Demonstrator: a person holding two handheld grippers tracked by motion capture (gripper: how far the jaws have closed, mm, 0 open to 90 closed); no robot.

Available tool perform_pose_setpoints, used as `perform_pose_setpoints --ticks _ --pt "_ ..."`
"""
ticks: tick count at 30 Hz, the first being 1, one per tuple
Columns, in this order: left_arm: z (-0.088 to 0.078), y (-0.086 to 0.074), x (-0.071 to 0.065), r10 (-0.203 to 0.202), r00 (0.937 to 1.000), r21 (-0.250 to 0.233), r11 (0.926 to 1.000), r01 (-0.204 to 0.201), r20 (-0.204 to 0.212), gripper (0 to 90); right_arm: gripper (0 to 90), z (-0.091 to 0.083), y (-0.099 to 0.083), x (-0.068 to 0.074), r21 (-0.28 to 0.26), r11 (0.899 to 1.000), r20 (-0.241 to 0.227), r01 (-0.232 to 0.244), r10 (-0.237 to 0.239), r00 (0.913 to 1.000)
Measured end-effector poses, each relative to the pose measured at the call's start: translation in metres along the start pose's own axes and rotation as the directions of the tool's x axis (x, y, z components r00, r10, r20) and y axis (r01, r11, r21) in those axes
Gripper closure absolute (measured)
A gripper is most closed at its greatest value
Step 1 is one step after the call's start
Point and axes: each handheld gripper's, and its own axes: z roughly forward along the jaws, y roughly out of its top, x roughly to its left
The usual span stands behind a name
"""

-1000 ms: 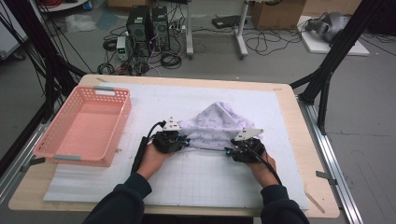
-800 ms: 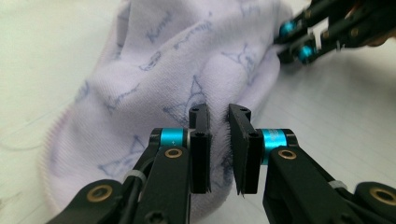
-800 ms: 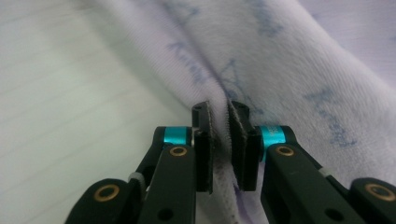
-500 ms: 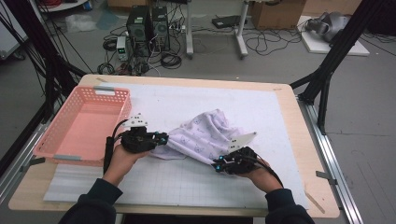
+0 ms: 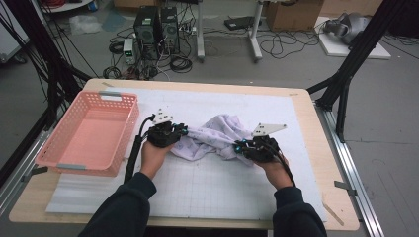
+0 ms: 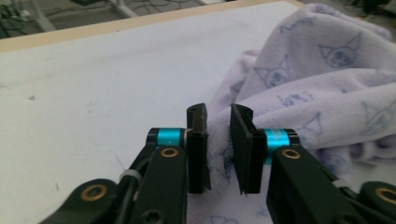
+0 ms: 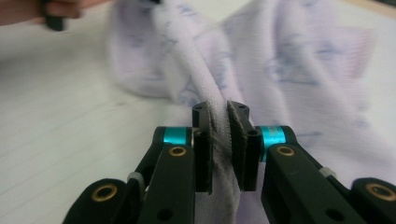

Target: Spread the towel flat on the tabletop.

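Note:
A pale lilac cloth [image 5: 217,132] printed with small cartoon faces lies bunched at the middle of the white mat, stretched between my two grippers. At its left end is my left gripper [image 5: 183,133]. In the left gripper view its jaws [image 6: 218,116] have just been opening and stand slightly apart, with a fold of the cloth [image 6: 327,70] lying loosely between the pads. My right gripper [image 5: 238,147] is at the cloth's right end. In the right gripper view [image 7: 218,112] it is shut on a rolled edge of the cloth [image 7: 289,60], which is pinched tight between the pads.
A pink plastic basket [image 5: 129,118] stands on the table's left side, close to my left hand. The white gridded mat [image 5: 222,192] covers most of the wooden table. Computers, cables and black frame legs stand on the floor beyond the far edge.
My left hand has come back to the right, toward the cloth, after pulling out to the left. My right hand has risen a little, and the cloth is bunched narrower between the grippers.

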Motion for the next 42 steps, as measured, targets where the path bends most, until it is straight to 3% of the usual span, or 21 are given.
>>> perform_pose_setpoints --ticks 2,4,5,10,13,14,17,20,24,26,28,31,33,34,35,36,37,38,39,42 --pt "0.003 0.001 -0.003 -0.026 0.9992 -0.010 0.9996 0.025 -0.031 59.2 80.6 0.003 0.003 -0.006 0.009 1.000 0.069 -0.014 0.014 0.9976" --pt "0.002 0.001 -0.004 -0.059 0.9979 -0.009 0.9982 0.059 -0.027 46.0 80.6 0.004 0.004 -0.014 0.005 1.000 0.119 -0.028 0.028 0.9925" --pt "0.000 0.002 -0.005 -0.055 0.9983 -0.004 0.9985 0.055 -0.020 42.7 80.7 0.005 0.004 -0.017 -0.001 0.999 0.135 -0.042 0.041 0.9900" --pt "-0.019 0.006 -0.009 0.028 0.9996 -0.018 0.9994 -0.028 -0.008 39.0 80.7 0.006 0.002 -0.028 -0.013 0.996 0.157 -0.083 0.084 0.9841" --pt "-0.031 0.007 -0.016 0.086 0.9963 -0.035 0.9957 -0.086 -0.007 39.4 80.7 0.007 0.002 -0.028 -0.010 0.997 0.159 -0.079 0.079 0.9840" --pt "-0.034 0.007 -0.019 0.100 0.9949 -0.034 0.9944 -0.100 0.011 39.5 80.7 0.007 0.002 -0.028 -0.008 0.997 0.159 -0.082 0.082 0.9838" --pt "-0.039 0.007 -0.031 0.140 0.9873 -0.039 0.9898 -0.137 0.075 41.6 80.7 0.008 0.003 -0.028 -0.007 0.997 0.164 -0.078 0.078 0.9833" --pt "-0.038 0.003 -0.047 0.181 0.9738 -0.052 0.9831 -0.176 0.137 44.7 80.7 0.008 0.004 -0.028 -0.002 0.997 0.170 -0.073 0.072 0.9828" --pt "-0.019 -0.008 -0.064 0.217 0.9438 0.014 0.9737 -0.228 0.249 47.1 80.7 0.009 0.004 -0.028 -0.002 0.997 0.169 -0.078 0.077 0.9826" --pt "-0.008 -0.013 -0.071 0.225 0.9349 0.052 0.9672 -0.248 0.274 47.7 80.7 0.008 0.004 -0.028 0.000 0.997 0.169 -0.075 0.074 0.9828" --pt "0.005 -0.018 -0.075 0.228 0.9338 0.093 0.9605 -0.262 0.276 47.5 80.7 0.008 0.004 -0.028 0.001 0.997 0.167 -0.076 0.075 0.9831" --pt "0.020 -0.023 -0.075 0.222 0.9477 0.141 0.9557 -0.258 0.229 46.3 80.6 0.008 0.004 -0.027 -0.002 0.996 0.164 -0.084 0.083 0.9830" --pt "0.026 -0.026 -0.074 0.228 0.9507 0.169 0.9495 -0.265 0.211 46.9 80.4 0.008 0.004 -0.027 -0.002 0.996 0.161 -0.085 0.084 0.9834" --pt "0.029 -0.028 -0.074 0.234 0.9503 0.184 0.9445 -0.272 0.205 49.0 80.4 0.008 0.004 -0.028 -0.003 0.996 0.160 -0.087 0.086 0.9833" --pt "0.029 -0.029 -0.074 0.249 0.9445 0.187 0.9386 -0.290 0.214 54.4 80.3 0.008 0.004 -0.028 -0.005 0.996 0.161 -0.084 0.084 0.9834" --pt "0.028 -0.028 -0.075 0.254 0.9432 0.184 0.9376 -0.295 0.214 60.4 80.4 0.008 0.004 -0.028 -0.005 0.996 0.160 -0.085 0.084 0.9834" --pt "0.025 -0.028 -0.075 0.294 0.9337 0.184 0.9253 -0.332 0.204 79.1 80.3 0.008 0.004 -0.028 -0.002 0.996 0.161 -0.090 0.089 0.9830" --pt "0.023 -0.026 -0.073 0.284 0.9349 0.182 0.9284 -0.324 0.212 84.7 80.3 0.007 0.004 -0.028 -0.001 0.996 0.160 -0.088 0.087 0.9833" --pt "0.019 -0.025 -0.071 0.251 0.9389 0.175 0.9394 -0.295 0.235 85.1 80.3 0.006 0.004 -0.027 0.000 0.996 0.158 -0.090 0.089 0.9835" --pt "-0.002 -0.019 -0.061 0.218 0.9380 0.123 0.9583 -0.258 0.269 85.5 80.3 0.001 0.004 -0.026 -0.005 0.996 0.156 -0.084 0.084 0.9842"
